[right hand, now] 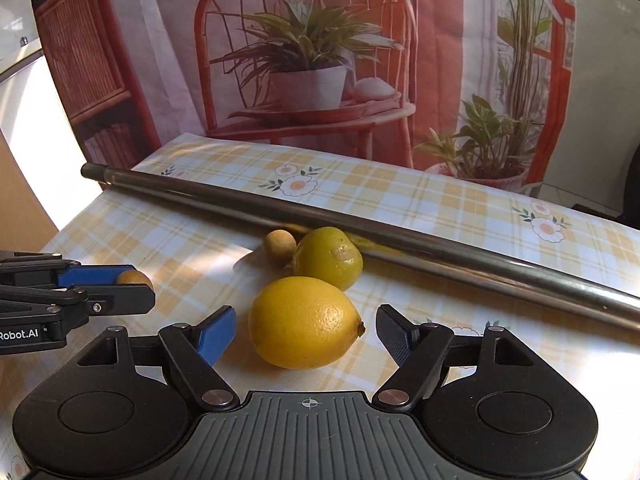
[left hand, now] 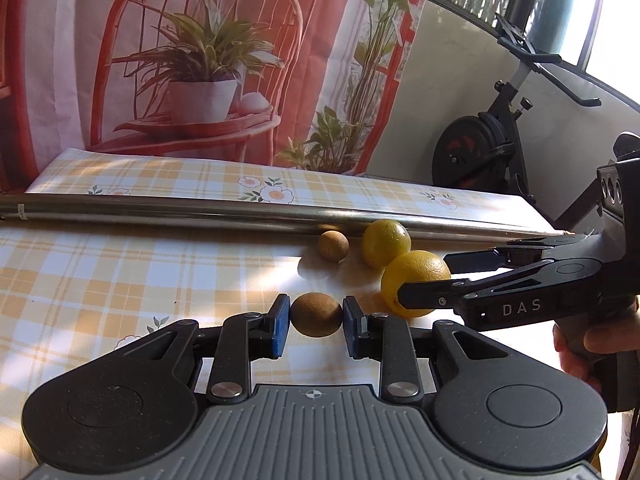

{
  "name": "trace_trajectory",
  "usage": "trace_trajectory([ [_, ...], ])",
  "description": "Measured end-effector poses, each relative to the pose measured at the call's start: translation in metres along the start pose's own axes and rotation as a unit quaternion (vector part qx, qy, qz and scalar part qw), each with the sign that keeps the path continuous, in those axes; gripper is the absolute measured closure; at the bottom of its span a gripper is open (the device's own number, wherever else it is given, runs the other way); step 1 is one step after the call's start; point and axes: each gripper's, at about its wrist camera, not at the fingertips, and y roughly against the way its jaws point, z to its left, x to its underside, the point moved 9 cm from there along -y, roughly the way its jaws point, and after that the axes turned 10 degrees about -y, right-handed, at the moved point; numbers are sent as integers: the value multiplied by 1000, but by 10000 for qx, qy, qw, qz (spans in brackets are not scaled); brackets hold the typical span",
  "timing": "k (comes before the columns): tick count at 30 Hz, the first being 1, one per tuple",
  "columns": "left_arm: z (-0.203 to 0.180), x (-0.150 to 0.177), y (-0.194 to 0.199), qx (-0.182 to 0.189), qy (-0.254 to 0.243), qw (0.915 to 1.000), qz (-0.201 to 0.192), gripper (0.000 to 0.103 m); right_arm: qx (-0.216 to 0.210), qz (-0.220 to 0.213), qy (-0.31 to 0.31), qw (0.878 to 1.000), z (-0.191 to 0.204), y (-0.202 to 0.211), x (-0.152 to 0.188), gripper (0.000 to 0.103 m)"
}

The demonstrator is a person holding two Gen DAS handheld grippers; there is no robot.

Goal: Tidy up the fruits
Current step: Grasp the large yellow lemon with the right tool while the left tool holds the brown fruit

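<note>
Pinching small brown fruit [left hand: 316, 315] in left tool [left hand: 315, 316]; right tool [right hand: 306, 330] spread around firm, slick lemon [right hand: 304, 322]; I grip mid-belly.

Strong daylight enters from the window [left hand: 592, 20] at upper right of the left wrist view, where the panes are blown out to white. A bright sunlit patch falls across the checked cloth on the counter [left hand: 120, 272], with soft-edged shadows beside the fruit and under the metal pole [left hand: 240, 210], which carries a streak of glare. Both views are sharp in the middle. Fisheye distortion bends the pole and the counter's edges, and the corners turn darker and softer.
</note>
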Motion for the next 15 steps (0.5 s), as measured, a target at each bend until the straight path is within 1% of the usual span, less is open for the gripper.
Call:
trace_trajectory([
  [2,-2,0,5,22,21,10000,-61,73,9,147,12,9999,1,-7,2,31],
  [6,-6,2,16,44,5,9999,-156,73,172,256,87,9995,2,-15,2,39],
  [15,-10,9,40,139,149,9994,-272,73,271,312,15,9991,2,-11,5,41],
])
